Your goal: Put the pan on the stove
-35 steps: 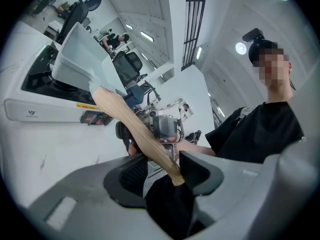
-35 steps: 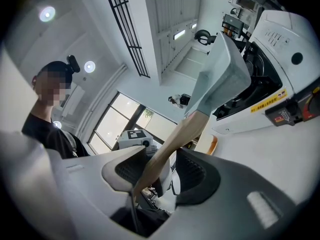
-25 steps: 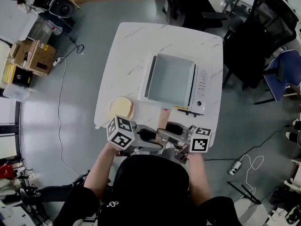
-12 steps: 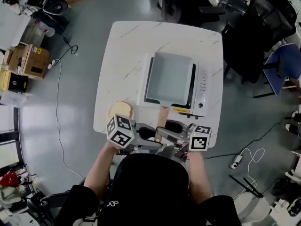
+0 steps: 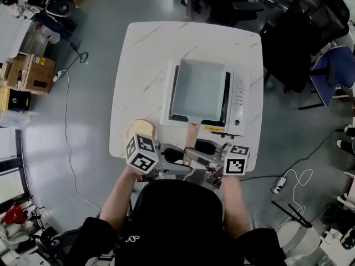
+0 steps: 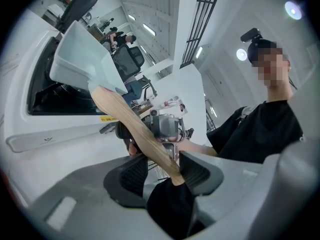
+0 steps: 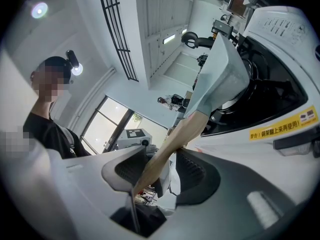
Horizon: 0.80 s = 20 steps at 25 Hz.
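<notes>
A square grey pan (image 5: pixel 198 88) sits on the white single-burner stove (image 5: pixel 238 98), with its wooden handle (image 5: pixel 190 140) pointing toward me. My left gripper (image 5: pixel 176 157) and right gripper (image 5: pixel 198 153) face each other at the handle's near end. In the left gripper view the handle (image 6: pixel 130 124) runs from the pan (image 6: pixel 82 59) down between the wide-apart jaws of the left gripper (image 6: pixel 162 166) and rests against one pad. In the right gripper view the handle (image 7: pixel 172 141) passes between the right gripper's (image 7: pixel 162 171) jaws, with a gap beside it.
A round tan slice (image 5: pixel 141 131) lies at the near left of the white marble table (image 5: pixel 144 65). The stove's control strip (image 5: pixel 239 96) runs along its right side. Black office chairs (image 5: pixel 294 32) stand beyond the table's right edge, and boxes (image 5: pixel 28 71) sit on the floor at the left.
Only the head view has shifted a little. The pan stays on the stove, and both grippers keep their places at the handle.
</notes>
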Each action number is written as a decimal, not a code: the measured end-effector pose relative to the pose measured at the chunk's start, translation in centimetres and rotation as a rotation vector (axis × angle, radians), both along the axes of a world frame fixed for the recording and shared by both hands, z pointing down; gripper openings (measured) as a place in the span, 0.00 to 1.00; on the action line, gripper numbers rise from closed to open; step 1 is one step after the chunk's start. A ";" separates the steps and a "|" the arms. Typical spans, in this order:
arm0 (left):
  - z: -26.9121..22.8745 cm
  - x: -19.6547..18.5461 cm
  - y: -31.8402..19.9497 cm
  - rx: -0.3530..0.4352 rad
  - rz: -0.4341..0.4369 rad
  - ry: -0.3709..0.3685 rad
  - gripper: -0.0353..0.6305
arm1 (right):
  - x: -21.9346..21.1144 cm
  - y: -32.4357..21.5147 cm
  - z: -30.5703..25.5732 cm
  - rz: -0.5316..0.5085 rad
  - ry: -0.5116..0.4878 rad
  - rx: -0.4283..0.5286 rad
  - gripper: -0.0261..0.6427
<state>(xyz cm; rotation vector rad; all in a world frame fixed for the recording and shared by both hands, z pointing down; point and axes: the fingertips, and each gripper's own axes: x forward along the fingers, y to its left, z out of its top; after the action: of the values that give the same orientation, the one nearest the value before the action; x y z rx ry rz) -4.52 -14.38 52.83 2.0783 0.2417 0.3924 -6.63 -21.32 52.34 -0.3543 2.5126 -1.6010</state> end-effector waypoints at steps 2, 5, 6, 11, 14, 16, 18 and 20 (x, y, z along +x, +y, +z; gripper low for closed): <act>0.0 0.0 -0.1 -0.002 -0.001 0.000 0.35 | 0.0 -0.1 0.0 -0.001 0.003 -0.001 0.32; 0.1 0.1 -0.1 -0.004 -0.001 0.000 0.35 | 0.1 0.0 0.1 0.001 0.001 -0.004 0.32; 0.1 0.1 0.0 -0.004 0.000 -0.001 0.35 | 0.1 0.0 0.2 0.002 0.001 -0.006 0.32; 0.4 0.0 0.1 -0.008 0.000 -0.007 0.35 | 0.1 0.1 0.5 0.000 0.002 -0.010 0.32; 0.6 0.1 0.1 -0.006 -0.002 -0.014 0.35 | 0.1 0.1 0.7 0.001 0.001 -0.012 0.32; 0.8 0.1 0.1 -0.006 -0.006 -0.018 0.35 | 0.1 0.1 0.8 0.001 0.001 -0.013 0.32; 1.0 0.2 0.1 -0.006 -0.013 -0.021 0.35 | 0.2 0.1 1.0 0.002 0.004 -0.013 0.32; 1.3 0.4 0.0 -0.006 -0.018 -0.027 0.35 | 0.4 0.1 1.2 0.003 0.009 -0.014 0.32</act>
<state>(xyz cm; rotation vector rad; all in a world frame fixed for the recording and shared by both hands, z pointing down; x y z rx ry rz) -4.11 -14.34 54.15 2.0660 0.2077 0.4086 -6.28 -21.25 53.52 -0.3677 2.5072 -1.6208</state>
